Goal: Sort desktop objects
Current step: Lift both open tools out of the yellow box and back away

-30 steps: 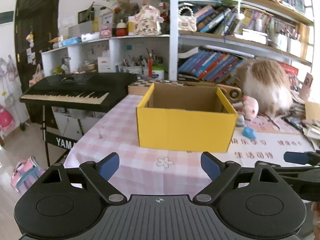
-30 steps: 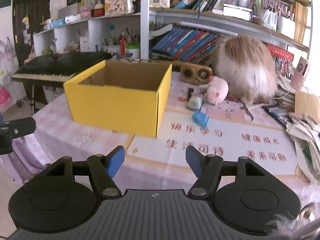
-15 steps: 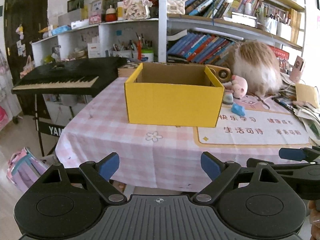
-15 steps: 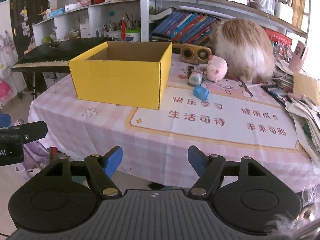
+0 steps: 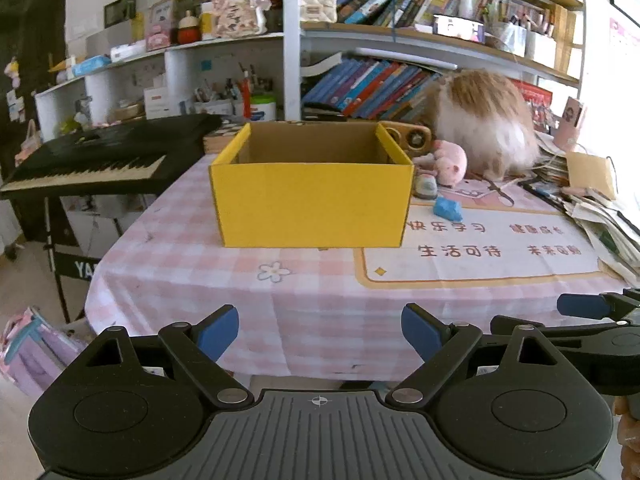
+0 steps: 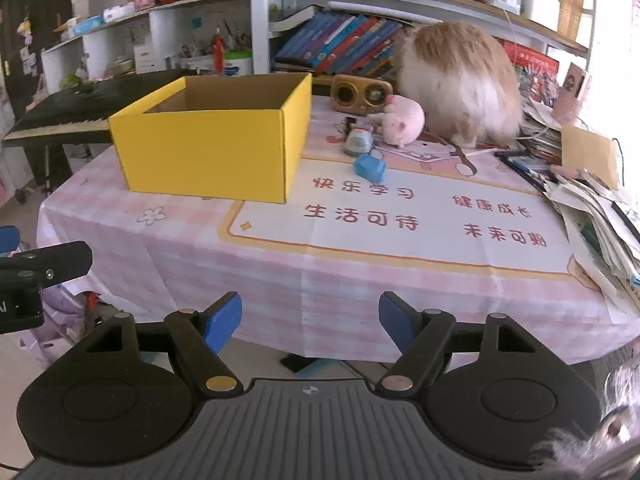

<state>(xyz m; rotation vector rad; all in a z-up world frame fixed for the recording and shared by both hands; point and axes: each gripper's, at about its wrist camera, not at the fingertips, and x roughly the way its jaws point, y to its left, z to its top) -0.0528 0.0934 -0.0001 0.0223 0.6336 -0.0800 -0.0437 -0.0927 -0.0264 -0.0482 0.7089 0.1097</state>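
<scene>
Fingers on my left gripper [image 5: 320,330] stand wide apart and empty, those on my right gripper [image 6: 310,318] are opening with nothing between them, both short of the tabletop [image 6: 192,256], where the yellow box [image 6: 208,152] sits open with a blue toy [image 6: 370,168] just beside it.

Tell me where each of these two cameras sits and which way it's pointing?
Left wrist: on the left gripper, looking slightly down along its open fingers at the yellow box; the right gripper's fingers poke in at right.
Right wrist: on the right gripper, fingers opening, empty, facing the desk mat; the left gripper's tip shows at left.
Shared: box, pink plush, blue toy.
</scene>
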